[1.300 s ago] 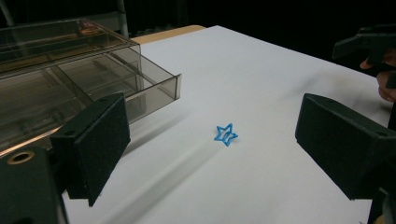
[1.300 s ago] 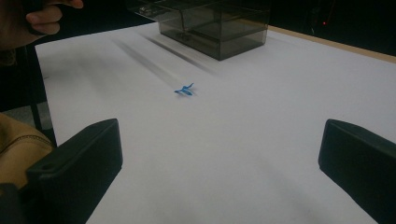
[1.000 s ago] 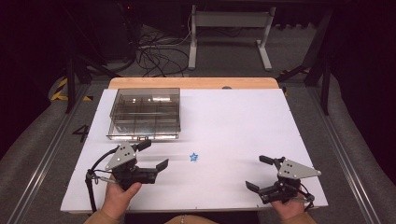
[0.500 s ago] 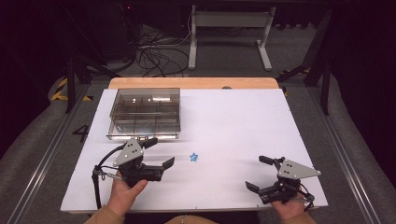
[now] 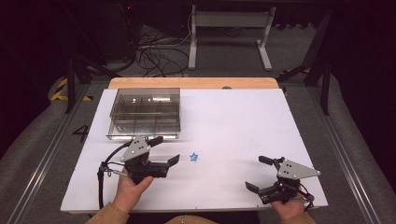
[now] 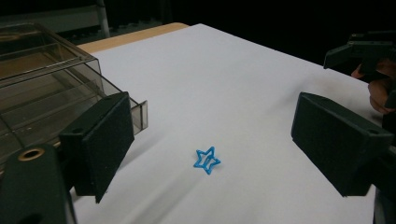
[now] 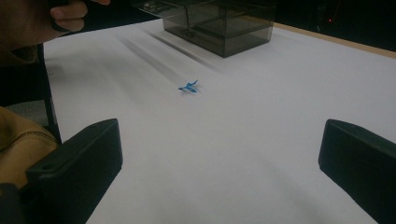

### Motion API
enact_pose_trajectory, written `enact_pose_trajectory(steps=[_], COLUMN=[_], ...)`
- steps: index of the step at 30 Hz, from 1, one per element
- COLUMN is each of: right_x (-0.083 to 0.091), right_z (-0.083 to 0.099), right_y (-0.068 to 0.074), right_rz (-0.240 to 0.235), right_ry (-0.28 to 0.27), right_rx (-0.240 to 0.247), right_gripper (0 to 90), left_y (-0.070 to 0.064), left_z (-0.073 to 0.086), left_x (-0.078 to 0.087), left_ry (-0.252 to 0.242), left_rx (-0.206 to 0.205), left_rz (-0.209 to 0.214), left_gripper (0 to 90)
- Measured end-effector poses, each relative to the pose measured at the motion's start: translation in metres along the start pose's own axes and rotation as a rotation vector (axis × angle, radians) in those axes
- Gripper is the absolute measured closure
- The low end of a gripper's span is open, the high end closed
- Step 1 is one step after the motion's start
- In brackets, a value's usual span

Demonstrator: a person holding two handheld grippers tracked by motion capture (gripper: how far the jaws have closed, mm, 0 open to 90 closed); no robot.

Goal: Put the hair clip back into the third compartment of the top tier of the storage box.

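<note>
Left gripper view: left gripper [image 6: 210,140], jaws wide apart, frames the star [image 6: 207,160] just beside the box [image 6: 46,88], presumably lining up a pick; right gripper [image 5: 268,179] waits open, well apart.

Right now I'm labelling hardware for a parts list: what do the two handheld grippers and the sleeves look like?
Both the left gripper and the right gripper are black, each topped by a grey three-cornered plate with small holes. A black cable loops from the left one. The jaws carry flat black rectangular pads. The sleeves are tan.

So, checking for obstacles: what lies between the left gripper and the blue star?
Nothing: bare white table separates the open left gripper from the blue star, clearest in the left gripper view.
</note>
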State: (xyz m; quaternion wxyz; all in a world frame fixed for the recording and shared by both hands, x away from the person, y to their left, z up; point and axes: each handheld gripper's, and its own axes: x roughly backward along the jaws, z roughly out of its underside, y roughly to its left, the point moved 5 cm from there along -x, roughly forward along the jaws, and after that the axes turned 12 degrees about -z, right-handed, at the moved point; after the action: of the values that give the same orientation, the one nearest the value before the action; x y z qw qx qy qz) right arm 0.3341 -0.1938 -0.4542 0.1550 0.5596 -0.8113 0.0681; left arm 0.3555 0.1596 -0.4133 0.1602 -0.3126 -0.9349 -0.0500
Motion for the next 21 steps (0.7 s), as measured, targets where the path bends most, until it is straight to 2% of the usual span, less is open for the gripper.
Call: enact_pose_trajectory(steps=[2,8,9,12,21], right_x=[0.0,0.001,0.001,0.0,0.0], right_z=[0.0,0.001,0.001,0.001,0.001], right_y=[0.0,0.0,0.0,0.0,0.0], right_rz=[0.0,0.0,-0.001,-0.002,-0.006], right_ry=[-0.001,0.002,0.002,0.002,0.004], right_rx=[0.0,-0.001,-0.001,-0.001,-0.003], right_gripper=[0.3,0.3,0.3,0.3,0.3], left_y=[-0.002,-0.005,-0.006,-0.007,-0.017], left_z=[0.0,0.003,0.004,0.005,0.011], left_x=[-0.005,-0.022,-0.025,-0.033,-0.055], left_ry=[0.005,0.04,0.05,0.068,0.14], left_rx=[0.006,-0.023,-0.015,-0.025,-0.057], left_rz=[0.003,0.0,0.002,0.001,0.029], left_gripper=[16.7,17.3,17.4,17.8,18.9])
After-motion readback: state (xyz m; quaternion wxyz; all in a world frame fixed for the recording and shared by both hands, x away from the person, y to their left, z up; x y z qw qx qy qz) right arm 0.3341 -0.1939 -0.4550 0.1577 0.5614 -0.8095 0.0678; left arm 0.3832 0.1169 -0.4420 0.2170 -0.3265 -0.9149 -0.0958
